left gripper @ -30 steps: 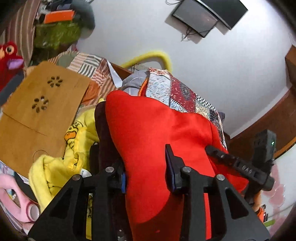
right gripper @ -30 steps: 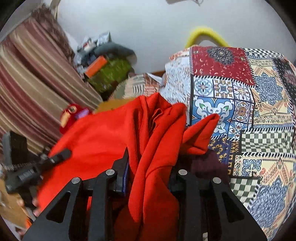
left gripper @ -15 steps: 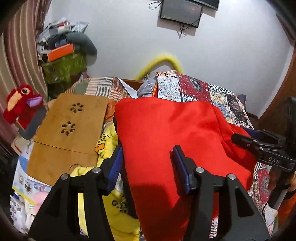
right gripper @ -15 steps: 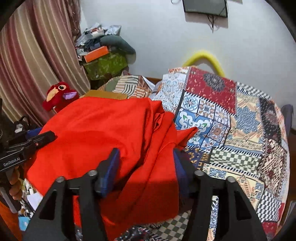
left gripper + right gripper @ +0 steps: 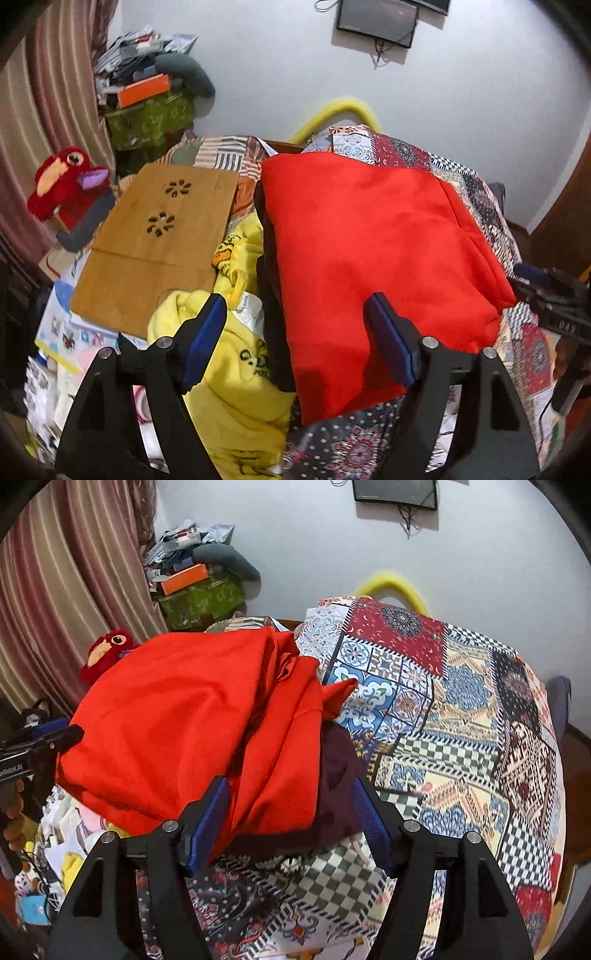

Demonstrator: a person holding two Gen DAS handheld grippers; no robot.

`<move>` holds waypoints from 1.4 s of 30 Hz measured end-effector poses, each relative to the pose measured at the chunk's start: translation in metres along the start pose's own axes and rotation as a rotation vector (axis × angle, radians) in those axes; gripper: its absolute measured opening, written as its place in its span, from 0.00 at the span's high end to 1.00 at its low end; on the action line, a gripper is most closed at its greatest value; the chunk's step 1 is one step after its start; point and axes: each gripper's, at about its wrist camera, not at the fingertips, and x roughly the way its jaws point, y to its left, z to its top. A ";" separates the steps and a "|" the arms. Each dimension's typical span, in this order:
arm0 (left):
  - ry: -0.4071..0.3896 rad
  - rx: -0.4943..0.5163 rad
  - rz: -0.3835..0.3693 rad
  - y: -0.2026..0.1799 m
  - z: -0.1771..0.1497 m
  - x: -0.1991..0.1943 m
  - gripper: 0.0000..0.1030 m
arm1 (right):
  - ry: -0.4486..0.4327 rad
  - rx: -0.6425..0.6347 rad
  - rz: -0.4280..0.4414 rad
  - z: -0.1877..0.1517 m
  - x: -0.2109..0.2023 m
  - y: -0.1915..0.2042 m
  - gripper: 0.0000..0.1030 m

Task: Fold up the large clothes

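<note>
A red garment [image 5: 369, 240] lies folded flat on the patchwork bedspread [image 5: 461, 184], with a dark maroon cloth [image 5: 267, 295] under its left edge. My left gripper [image 5: 295, 306] hangs over the garment's near left corner; its jaws are opening and the blue pads press on nothing. In the right wrist view the red garment [image 5: 184, 709] shows bunched folds along its right side over the maroon cloth [image 5: 336, 760]. My right gripper [image 5: 290, 786] stands open above that edge, and the cloth passes between the fingers without being clamped.
A yellow garment [image 5: 229, 387] and a brown perforated board [image 5: 159, 236] lie left of the red one. A red plush bird [image 5: 62, 184], a striped curtain [image 5: 55, 590] and a cluttered green box [image 5: 151, 114] line the far left. Bare bedspread [image 5: 461, 720] spreads to the right.
Both grippers have let go of the red garment, opened wide and drawn back and up. The garment has settled flat on the bed.
</note>
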 end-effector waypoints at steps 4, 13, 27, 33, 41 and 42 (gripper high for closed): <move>-0.001 -0.009 0.004 -0.002 0.002 -0.014 0.24 | -0.041 -0.006 0.015 0.000 -0.028 0.005 0.37; -0.127 0.058 0.014 -0.034 -0.010 -0.103 0.24 | -0.247 -0.074 0.040 -0.011 -0.125 0.042 0.37; -0.673 0.164 0.037 -0.110 -0.105 -0.313 0.24 | -0.685 -0.081 0.095 -0.077 -0.282 0.083 0.37; -0.774 0.142 0.023 -0.124 -0.149 -0.345 0.24 | -0.759 -0.104 0.080 -0.105 -0.303 0.098 0.34; -0.787 0.106 0.025 -0.125 -0.175 -0.348 0.12 | -0.819 -0.099 0.013 -0.124 -0.305 0.105 0.15; -0.781 0.107 0.025 -0.126 -0.176 -0.347 0.11 | -0.820 -0.098 0.004 -0.124 -0.306 0.105 0.11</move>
